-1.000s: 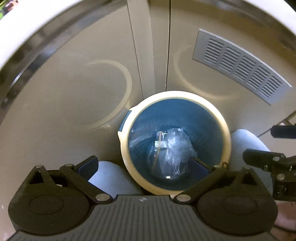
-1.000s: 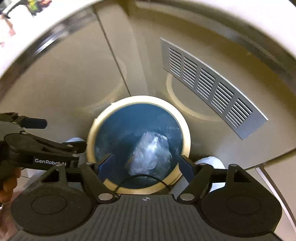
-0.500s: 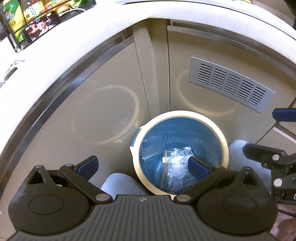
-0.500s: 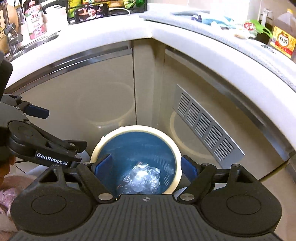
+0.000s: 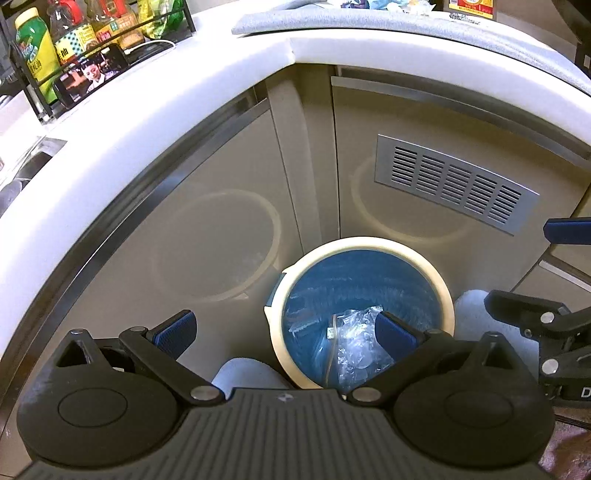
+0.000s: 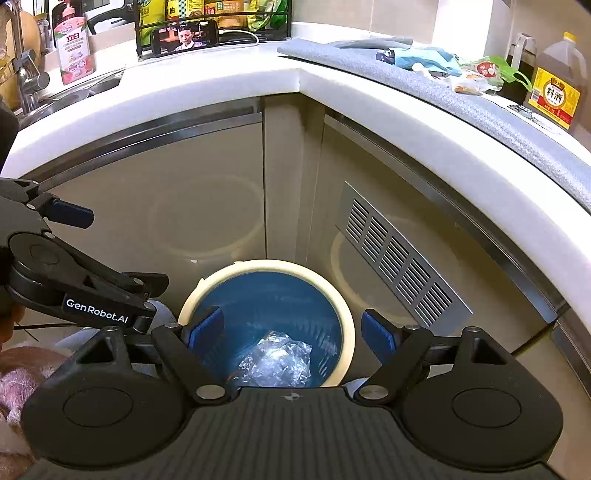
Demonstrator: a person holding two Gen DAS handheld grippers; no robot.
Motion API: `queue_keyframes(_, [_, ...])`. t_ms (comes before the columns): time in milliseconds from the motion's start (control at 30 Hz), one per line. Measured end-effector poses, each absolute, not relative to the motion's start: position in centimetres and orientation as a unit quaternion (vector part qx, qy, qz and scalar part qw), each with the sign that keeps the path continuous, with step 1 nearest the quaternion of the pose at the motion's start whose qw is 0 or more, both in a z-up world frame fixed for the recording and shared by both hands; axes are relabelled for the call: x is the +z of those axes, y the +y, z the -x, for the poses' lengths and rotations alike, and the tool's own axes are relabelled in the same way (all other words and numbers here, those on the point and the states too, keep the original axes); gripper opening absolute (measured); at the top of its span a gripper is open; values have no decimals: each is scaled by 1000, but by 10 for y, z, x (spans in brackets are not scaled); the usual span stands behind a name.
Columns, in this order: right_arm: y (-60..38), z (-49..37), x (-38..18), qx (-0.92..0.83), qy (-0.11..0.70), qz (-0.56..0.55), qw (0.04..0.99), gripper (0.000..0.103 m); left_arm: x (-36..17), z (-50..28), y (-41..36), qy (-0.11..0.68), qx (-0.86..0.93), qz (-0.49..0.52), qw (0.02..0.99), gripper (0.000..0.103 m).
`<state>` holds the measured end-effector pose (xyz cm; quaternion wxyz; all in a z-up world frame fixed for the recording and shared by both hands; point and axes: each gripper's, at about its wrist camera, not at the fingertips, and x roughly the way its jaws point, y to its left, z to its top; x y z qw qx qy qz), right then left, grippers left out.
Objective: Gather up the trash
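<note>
In the corner where two beige cabinet fronts meet, a cream-rimmed trash bin with a blue bag liner stands on the floor, tucked under the overhang of the white surface. That spot probably keeps it out of the walkway yet within easy reach of whoever works at the sink or the mat. At the bottom of the liner lies a crumpled piece of clear plastic wrap, so at least one piece of trash is already inside the bin.

The right hand-held gripper hangs above the bin's mouth, angled downward, its blue pads spread wide with nothing between them. The left hand-held gripper is also spread and empty, its left pad over the cabinet front and its right pad over the bin opening. Both look free for another pickup.

More rubbish seems to wait on the far right of the surface: on the grey mat lie a blue wrapper and a green-and-white plastic bag, near a bottle of cooking wine. To the far left, a phone leans against a condiment rack, and a pink dish-soap bottle stands by the sink, handy for washing. A grey vent grille is set in the right cabinet door.
</note>
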<state>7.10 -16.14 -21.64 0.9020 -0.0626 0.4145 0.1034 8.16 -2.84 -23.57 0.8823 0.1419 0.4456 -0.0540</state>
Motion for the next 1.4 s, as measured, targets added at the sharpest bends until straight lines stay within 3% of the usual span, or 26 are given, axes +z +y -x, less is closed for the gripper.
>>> queue_keyframes(1400, [-161, -76, -224, 98, 428, 55, 897, 84, -236, -85, -22, 446, -48, -137, 883, 103])
